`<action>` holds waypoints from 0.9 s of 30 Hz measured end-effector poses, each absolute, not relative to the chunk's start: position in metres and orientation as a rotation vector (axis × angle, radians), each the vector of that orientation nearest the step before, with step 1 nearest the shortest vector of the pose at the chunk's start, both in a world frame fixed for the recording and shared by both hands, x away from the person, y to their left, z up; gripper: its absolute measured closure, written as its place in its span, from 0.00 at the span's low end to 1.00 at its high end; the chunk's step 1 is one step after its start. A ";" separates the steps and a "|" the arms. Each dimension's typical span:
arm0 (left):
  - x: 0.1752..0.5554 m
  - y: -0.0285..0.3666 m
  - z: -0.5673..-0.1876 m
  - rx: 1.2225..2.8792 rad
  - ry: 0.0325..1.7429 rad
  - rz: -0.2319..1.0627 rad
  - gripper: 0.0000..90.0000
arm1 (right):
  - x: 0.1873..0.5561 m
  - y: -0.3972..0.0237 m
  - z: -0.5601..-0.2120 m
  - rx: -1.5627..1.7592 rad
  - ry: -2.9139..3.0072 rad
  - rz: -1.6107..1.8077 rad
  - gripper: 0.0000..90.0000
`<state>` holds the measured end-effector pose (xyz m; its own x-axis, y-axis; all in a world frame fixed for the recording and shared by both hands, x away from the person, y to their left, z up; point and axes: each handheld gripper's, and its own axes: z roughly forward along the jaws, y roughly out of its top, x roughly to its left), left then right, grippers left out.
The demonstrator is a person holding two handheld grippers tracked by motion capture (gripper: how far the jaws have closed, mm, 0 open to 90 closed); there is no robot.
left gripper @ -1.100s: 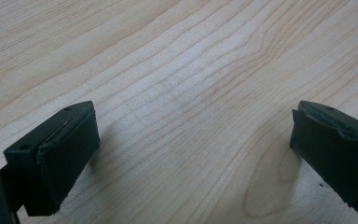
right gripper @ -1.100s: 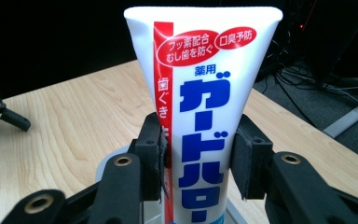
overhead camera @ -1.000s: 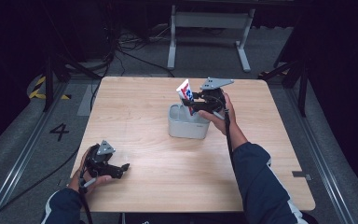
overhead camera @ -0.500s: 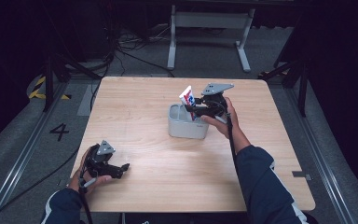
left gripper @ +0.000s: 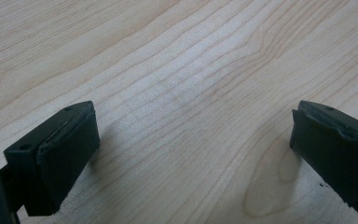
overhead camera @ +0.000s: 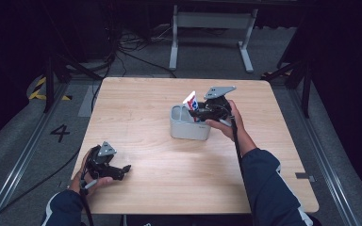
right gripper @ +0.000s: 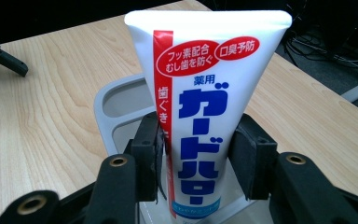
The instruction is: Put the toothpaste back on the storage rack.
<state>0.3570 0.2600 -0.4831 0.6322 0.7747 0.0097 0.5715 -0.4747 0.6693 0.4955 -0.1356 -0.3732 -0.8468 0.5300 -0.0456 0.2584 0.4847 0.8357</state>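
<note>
Left tool point(overhead camera: 122, 169): sits at about 7 o'clock on the wooden surface point(overhead camera: 146, 117), low over the boards, held in the person's left hand point(overhead camera: 90, 175). Left gripper view looks down on bare wood grain; both black pads point(left gripper: 60, 158) spread wide, nothing between them.

Centre: grey bin point(overhead camera: 188, 128), rounded corners, open top, stands just right of the surface's middle, toward 1 o'clock. Well apart from the left tool.

Toothpaste tube point(overhead camera: 190, 100): white, red stripe, blue lettering. Stands upright in the bin with its lower end down inside and its flat crimped end up, tilted slightly. In the right gripper view the tube point(right gripper: 200, 116) rises between the two jaws, with the bin rim point(right gripper: 116, 93) behind it.

Right tool point(overhead camera: 199, 113): at the bin's 3 o'clock side, reaching in over the rim, held in the right hand point(overhead camera: 228, 122), dark blue sleeve trailing toward 5 o'clock. Jaws pinch the tube on both sides at mid-height; left pad point(right gripper: 147, 149) flush against the red stripe, right pad against the white edge.
</note>
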 end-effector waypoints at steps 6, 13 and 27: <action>0.357 0.260 -0.483 2.217 1.046 0.415 0.02 | 0.494 -0.135 -0.374 0.654 2.466 1.258 0.64; 0.357 0.260 -0.483 2.216 1.048 0.414 0.02 | 0.491 -0.132 -0.372 0.637 2.480 1.240 0.63; 0.357 0.260 -0.483 2.218 1.045 0.416 0.02 | 0.486 -0.132 -0.367 0.641 2.465 1.276 0.61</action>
<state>0.3570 0.2600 -0.4831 0.6331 0.7740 0.0113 0.5703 -0.4762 0.6693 0.4857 -0.1323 -0.3667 -0.8583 0.5105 -0.0521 0.2522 0.5081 0.8235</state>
